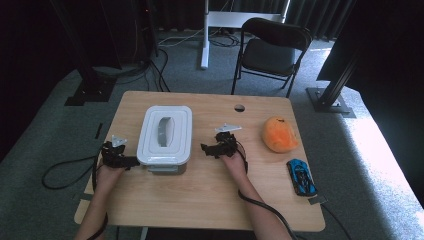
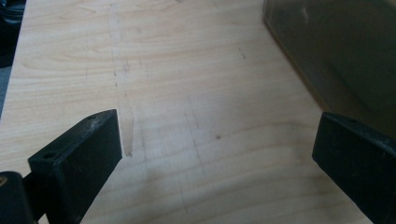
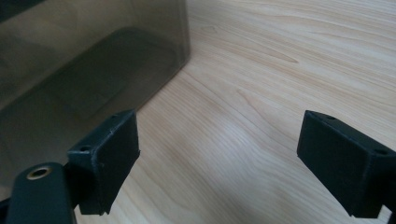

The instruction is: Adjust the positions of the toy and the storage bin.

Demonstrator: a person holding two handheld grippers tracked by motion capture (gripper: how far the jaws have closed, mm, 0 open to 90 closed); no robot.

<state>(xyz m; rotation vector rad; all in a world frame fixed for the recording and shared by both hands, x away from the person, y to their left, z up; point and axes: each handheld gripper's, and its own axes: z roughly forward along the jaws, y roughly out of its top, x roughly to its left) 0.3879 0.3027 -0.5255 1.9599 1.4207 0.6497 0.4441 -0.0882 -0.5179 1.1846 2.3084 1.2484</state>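
The lidded container [image 1: 165, 135] sits on the counter [image 1: 200, 195] between both tongs. Left tongs [image 1: 131, 162] at 9 o'clock and right tongs [image 1: 205, 148] at 3 o'clock (each just beside a container wall) stand wide, holding nothing.

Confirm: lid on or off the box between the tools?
On. The white handled lid sits flat over the translucent grey plastic box; contents cannot tell.

Your left gripper [image 1: 131, 161] sits low by your left hand [image 1: 111, 159], and its jaws are wide apart. Your right gripper [image 1: 205, 148] is low too, jaws wide apart, held by your right hand [image 1: 231, 152]. Both forearms reach forward.
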